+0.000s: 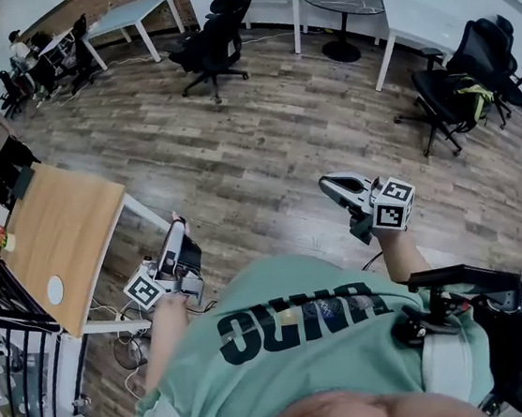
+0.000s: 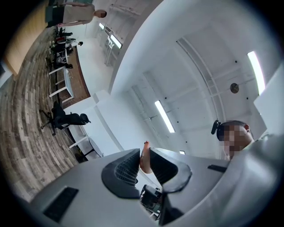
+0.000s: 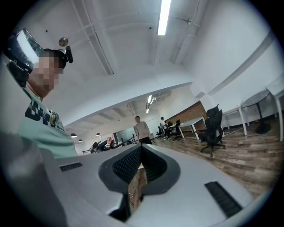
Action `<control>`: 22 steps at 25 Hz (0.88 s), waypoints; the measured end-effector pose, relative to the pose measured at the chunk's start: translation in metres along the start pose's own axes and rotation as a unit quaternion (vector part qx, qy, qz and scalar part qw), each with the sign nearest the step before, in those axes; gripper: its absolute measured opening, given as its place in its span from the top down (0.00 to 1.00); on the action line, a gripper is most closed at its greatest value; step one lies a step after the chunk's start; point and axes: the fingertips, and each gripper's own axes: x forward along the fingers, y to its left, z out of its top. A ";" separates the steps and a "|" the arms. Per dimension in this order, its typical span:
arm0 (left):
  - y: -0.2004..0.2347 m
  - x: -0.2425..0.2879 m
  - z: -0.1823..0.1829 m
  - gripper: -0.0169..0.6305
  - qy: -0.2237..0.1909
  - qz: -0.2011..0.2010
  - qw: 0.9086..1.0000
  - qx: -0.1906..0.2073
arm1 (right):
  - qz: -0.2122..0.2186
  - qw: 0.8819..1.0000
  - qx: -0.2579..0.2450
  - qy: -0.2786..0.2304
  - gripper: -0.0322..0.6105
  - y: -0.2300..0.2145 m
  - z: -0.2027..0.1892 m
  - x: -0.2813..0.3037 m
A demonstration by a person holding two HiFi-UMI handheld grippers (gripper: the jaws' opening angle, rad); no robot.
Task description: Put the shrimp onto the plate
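the person's left gripper (image 1: 177,226) low by the left hip, tilted upward, fingers (image 2: 122,170) pinched on a small pink shrimp (image 2: 145,160), right gripper (image 1: 330,185) held level out front, fingers (image 3: 153,166) closed together, empty, both forearms bent forward

Note the floor (image 1: 272,145): wood planks with a faint sheen. The tabletop (image 1: 60,227) at left is pale, matt wood. On the left gripper (image 2: 143,154) you see smooth grey plastic and ribbed black pads (image 2: 123,170); the shrimp (image 2: 145,162) looks smooth and glossy.
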 end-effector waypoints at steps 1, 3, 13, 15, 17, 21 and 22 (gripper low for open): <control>0.000 0.007 -0.005 0.86 0.002 -0.002 1.000 -0.003 | -0.003 1.000 0.001 -0.001 0.94 -0.004 0.001 -0.007; 0.000 0.019 -0.016 0.86 0.009 -0.006 1.000 -0.008 | -0.010 1.000 0.006 -0.004 0.94 -0.011 0.003 -0.021; 0.009 0.065 -0.049 0.86 0.038 -0.011 0.999 -0.026 | -0.043 0.998 0.036 -0.027 0.94 -0.044 0.004 -0.070; 0.015 0.064 -0.048 0.86 0.041 -0.010 0.999 -0.028 | -0.043 0.998 0.039 -0.026 0.94 -0.046 -0.001 -0.067; 0.024 0.061 -0.044 0.86 0.039 -0.014 0.999 -0.031 | -0.045 0.998 0.038 -0.024 0.94 -0.048 -0.007 -0.059; 0.049 0.053 -0.028 0.86 0.033 -0.023 0.998 -0.043 | -0.055 0.998 0.036 -0.015 0.94 -0.053 -0.010 -0.032; 0.057 0.051 -0.019 0.86 0.032 -0.023 0.998 -0.047 | -0.056 0.998 0.034 -0.014 0.94 -0.054 -0.009 -0.021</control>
